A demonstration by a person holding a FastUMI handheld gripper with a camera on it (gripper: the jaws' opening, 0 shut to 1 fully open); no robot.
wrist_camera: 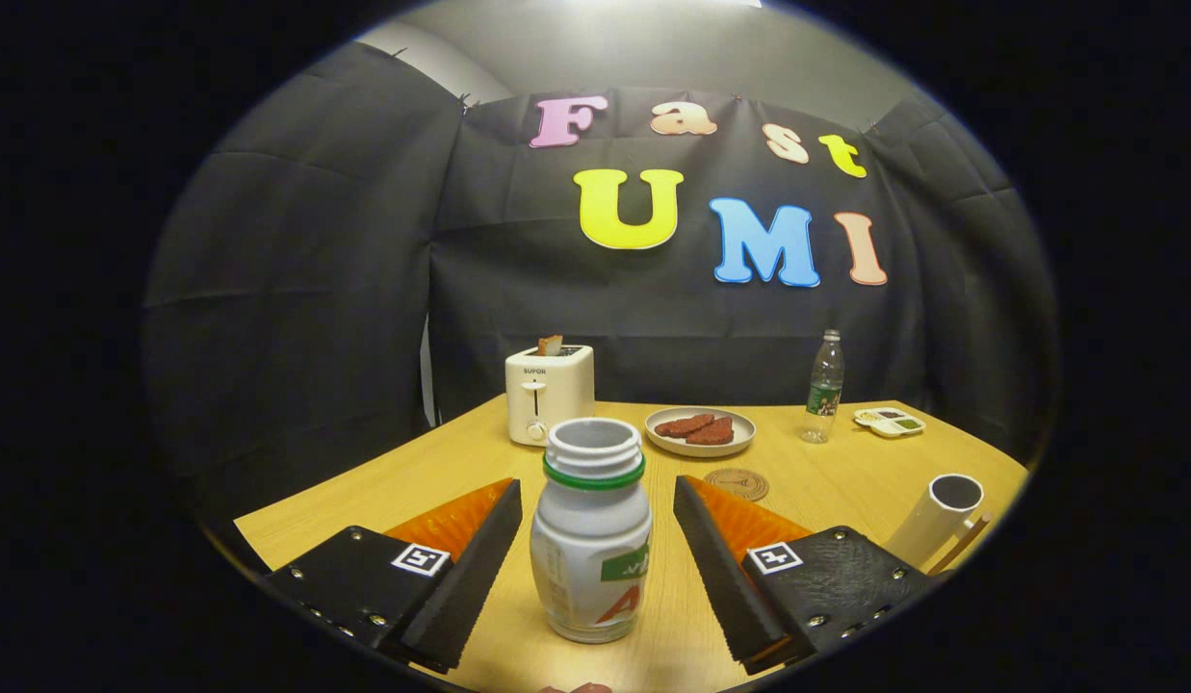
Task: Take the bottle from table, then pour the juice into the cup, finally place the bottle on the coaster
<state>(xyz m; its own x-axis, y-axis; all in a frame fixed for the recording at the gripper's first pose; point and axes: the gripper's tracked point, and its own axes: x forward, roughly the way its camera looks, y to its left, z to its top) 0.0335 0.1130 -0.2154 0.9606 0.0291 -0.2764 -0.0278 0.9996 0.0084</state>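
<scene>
- While the gripper [595, 525] stood spread wide, its fingers flanked the uncapped bottle [591, 539] on the wooden table [383, 491] without touching it.
- At one o'clock beyond the bottle lay the round coaster [737, 483].
- At three o'clock, the white cup [938, 520] stood tilted near the table's edge.
- At eleven o'clock stood a toaster [549, 393].

I am looking into a staged booth dressed as a kitchen corner, not a real home. Black cloth [297, 289] hangs as its walls, with a plain grey room wall [653, 48] above it. A wooden worktop [412, 481] carries breakfast things: a white toaster [549, 393] with a slice sticking up, a plate [700, 432] of dark patties, a clear water bottle [825, 387], a small divided dish [890, 421] and a round coaster [737, 483].
</scene>
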